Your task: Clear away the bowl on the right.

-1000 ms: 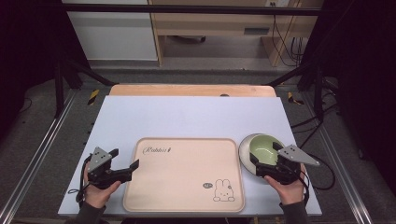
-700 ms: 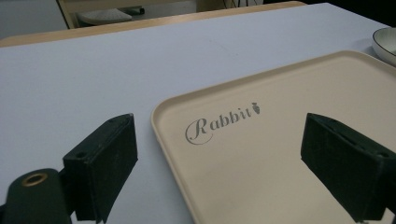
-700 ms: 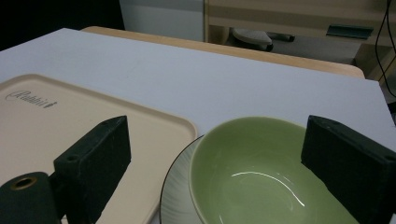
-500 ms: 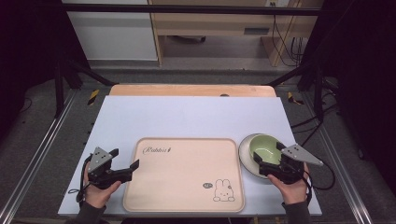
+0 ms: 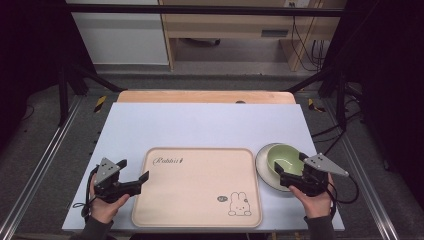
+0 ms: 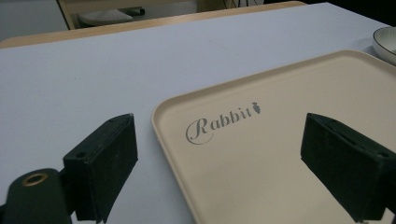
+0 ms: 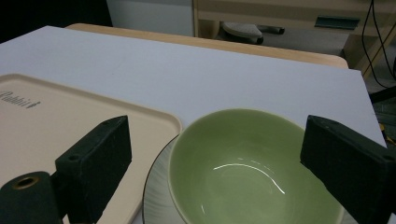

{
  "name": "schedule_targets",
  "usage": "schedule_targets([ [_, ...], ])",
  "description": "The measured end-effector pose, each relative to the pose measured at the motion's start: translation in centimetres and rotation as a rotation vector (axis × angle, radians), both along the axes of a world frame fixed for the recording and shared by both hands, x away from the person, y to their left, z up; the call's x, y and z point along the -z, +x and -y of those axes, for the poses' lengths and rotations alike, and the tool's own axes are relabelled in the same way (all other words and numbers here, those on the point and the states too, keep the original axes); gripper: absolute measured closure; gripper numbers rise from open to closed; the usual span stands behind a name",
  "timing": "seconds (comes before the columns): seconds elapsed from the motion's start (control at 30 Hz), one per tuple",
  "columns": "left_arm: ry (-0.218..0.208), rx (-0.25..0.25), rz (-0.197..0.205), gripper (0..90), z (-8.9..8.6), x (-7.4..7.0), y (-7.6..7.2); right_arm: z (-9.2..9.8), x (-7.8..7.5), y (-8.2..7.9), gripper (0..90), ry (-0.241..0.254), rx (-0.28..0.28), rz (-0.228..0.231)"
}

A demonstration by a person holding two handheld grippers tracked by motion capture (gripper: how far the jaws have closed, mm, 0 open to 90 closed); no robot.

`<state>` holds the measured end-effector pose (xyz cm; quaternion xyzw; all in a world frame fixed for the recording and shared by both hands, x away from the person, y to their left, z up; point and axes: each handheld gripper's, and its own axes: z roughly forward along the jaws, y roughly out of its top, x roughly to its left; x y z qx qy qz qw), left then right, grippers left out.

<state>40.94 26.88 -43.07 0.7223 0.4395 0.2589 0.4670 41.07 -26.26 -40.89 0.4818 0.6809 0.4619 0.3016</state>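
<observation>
Right tool [image 5: 289,179] poised at the bowl [image 5: 285,160].
Bowl sits on a plate [image 5: 264,170] right of the tray [image 5: 200,200]; both tools spread wide, holding nothing. Straddle the near rim squarely before closing.

Item count, table surface:
- 1 beige rectangular plastic tray with rabbit print [image 5: 197,187]
- 1 light green glazed ceramic bowl [image 5: 283,160]
- 1 white round plate with dark rim [image 5: 261,167], under the bowl
- 2 black two-jaw handheld grippers: left gripper [image 5: 141,181], right gripper [image 5: 283,177]
- 1 pale lavender-white table cover sheet [image 5: 200,125]
</observation>
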Motion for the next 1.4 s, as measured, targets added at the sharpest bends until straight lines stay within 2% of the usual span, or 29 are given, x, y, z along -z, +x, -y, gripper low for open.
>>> schedule_targets([
  [0.67, 0.007, 0.005, -0.001, 10.7, 0.3, 0.1, 0.0, 1.2, 0.3, 0.4, 9.0, -0.006, 0.052, -0.029],
  [1.1, 0.015, 0.008, -0.005, 10.7, 0.4, 0.1, 0.0, 1.9, 0.1, 1.8, 9.1, -0.011, 0.085, -0.058],
  [1.27, 0.013, 0.008, -0.008, 10.7, 0.4, 0.2, 0.1, 2.4, 0.0, 2.8, 9.7, -0.011, 0.111, -0.072],
  [1.4, 0.013, 0.008, -0.009, 10.7, 0.4, 0.2, 0.1, 2.6, 0.0, 3.7, 10.3, -0.031, 0.115, -0.096],
])
